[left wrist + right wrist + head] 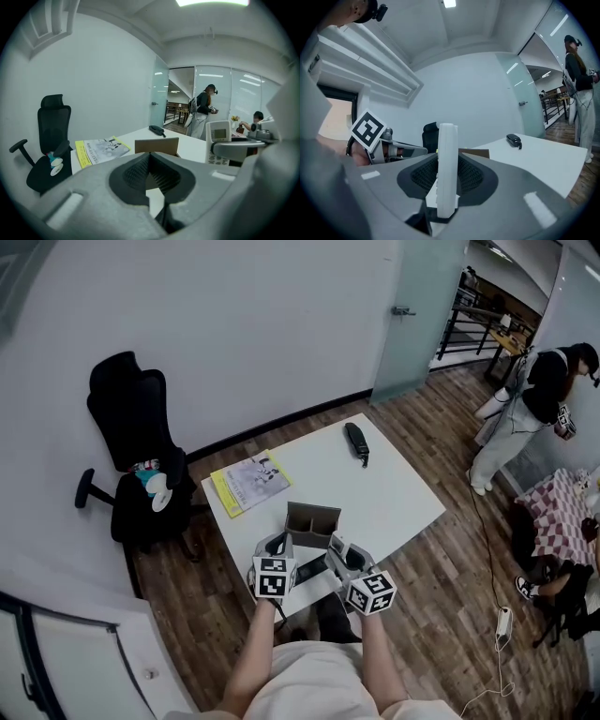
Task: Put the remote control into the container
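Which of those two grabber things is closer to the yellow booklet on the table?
Left. The left gripper sits just short of the booklet. The right gripper, holding the remote, is beside the left one, farther from the booklet.

container (480,153) mostly hidden behind the upright remote control (446,168)

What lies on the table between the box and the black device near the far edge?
Nothing. In the head view, the stretch of table between the box and the black device is bare white surface.
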The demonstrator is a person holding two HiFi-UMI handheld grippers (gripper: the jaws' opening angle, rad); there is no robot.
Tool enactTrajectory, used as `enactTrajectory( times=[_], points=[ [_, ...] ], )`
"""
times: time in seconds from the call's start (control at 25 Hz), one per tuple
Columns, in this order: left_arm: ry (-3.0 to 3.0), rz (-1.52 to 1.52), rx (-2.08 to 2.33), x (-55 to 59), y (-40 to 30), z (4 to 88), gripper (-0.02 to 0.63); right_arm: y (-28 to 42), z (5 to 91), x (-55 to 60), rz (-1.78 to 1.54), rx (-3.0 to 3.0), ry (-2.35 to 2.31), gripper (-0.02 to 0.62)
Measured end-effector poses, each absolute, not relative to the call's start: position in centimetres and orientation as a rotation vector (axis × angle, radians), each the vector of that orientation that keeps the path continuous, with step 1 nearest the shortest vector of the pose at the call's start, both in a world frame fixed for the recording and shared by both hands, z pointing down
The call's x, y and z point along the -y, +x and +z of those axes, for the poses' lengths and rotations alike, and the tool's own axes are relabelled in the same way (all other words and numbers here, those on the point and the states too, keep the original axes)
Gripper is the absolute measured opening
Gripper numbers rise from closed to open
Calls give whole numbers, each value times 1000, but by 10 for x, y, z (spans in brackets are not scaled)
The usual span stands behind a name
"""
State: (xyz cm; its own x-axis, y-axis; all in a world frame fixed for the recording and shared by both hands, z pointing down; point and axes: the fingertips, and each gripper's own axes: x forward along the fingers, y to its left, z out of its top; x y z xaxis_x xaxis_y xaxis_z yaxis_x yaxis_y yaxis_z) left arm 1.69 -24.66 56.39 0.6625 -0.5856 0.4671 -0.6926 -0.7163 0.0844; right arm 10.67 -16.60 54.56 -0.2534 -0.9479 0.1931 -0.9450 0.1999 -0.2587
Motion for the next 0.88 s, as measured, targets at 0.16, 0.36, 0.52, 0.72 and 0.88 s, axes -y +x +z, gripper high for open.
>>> enactTrajectory(
  times=[0.16,0.36,0.52,0.72,0.88],
  points=[
    [2645,632,1008,251,34,563,6,113,541,173,-486,-2482,-1876,112],
    [2647,602,1019,267,39,558,6,116,534,191,-457,-2524,-1831,112],
    [2613,588,1050,282,34,560,6,114,531,208,-449,-2567,-1804,112],
    [2579,558,1082,298,26,562,5,112,524,228,-434,-2584,-1772,112],
    [2554,569,1087,306,22,571,6,108,526,242,-438,-2594,-1745,112]
  ],
)
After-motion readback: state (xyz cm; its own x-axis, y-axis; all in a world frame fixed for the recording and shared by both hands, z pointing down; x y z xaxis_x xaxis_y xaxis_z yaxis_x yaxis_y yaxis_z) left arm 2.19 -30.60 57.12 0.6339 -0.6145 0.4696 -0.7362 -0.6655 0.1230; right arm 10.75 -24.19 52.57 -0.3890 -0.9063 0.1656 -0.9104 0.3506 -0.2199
